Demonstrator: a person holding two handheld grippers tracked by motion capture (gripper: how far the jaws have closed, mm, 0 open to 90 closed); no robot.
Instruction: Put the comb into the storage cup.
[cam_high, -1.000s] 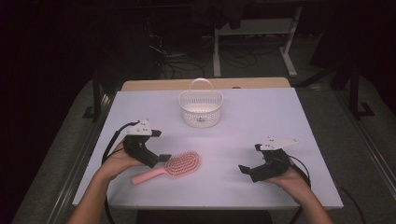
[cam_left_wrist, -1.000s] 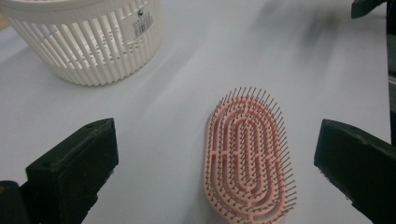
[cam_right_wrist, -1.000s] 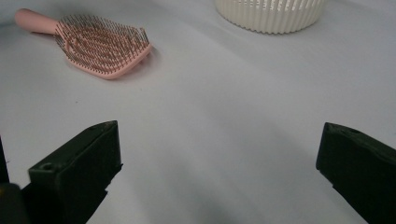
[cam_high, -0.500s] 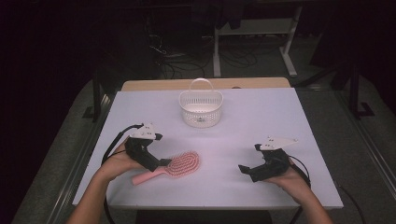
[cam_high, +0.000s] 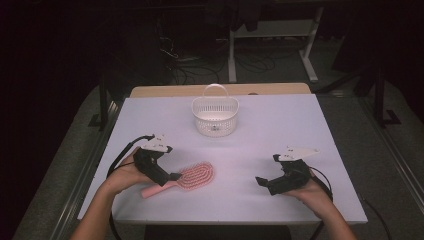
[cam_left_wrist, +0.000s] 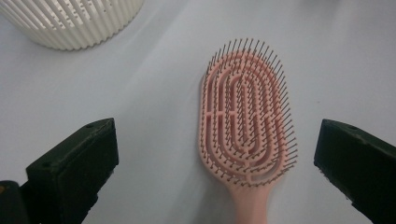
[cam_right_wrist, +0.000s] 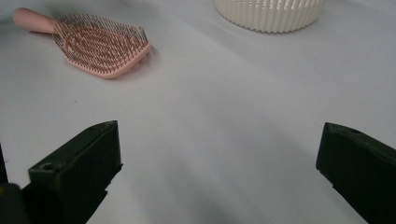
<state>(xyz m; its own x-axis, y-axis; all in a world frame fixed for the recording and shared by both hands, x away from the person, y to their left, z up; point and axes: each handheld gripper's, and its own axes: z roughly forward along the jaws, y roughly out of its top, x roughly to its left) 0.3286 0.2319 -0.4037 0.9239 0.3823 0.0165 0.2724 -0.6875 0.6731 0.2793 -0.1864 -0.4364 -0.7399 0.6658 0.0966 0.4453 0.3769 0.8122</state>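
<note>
The left tool is being held wide apart over the pink hairbrush, seemingly untouched; the right tool is being kept spread, well right of it.

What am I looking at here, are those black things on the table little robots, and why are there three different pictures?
They are not robots. A person sits at the white table and holds a hand-operated gripper in each hand: two black jaws that can pinch things.

The high view is taken by a fixed camera above the person, looking down at the table. There you see the left gripper and the right gripper.

The other two pictures come from small cameras riding on the grippers, each looking out between its own two black jaws.

On the table lie a pink hairbrush, bristles up, and a white slatted basket with a handle farther back.

Nothing is held. Both grippers are open. The left one's jaws stand on either side of the brush, apart from it, so it is probably about to grasp it.
</note>
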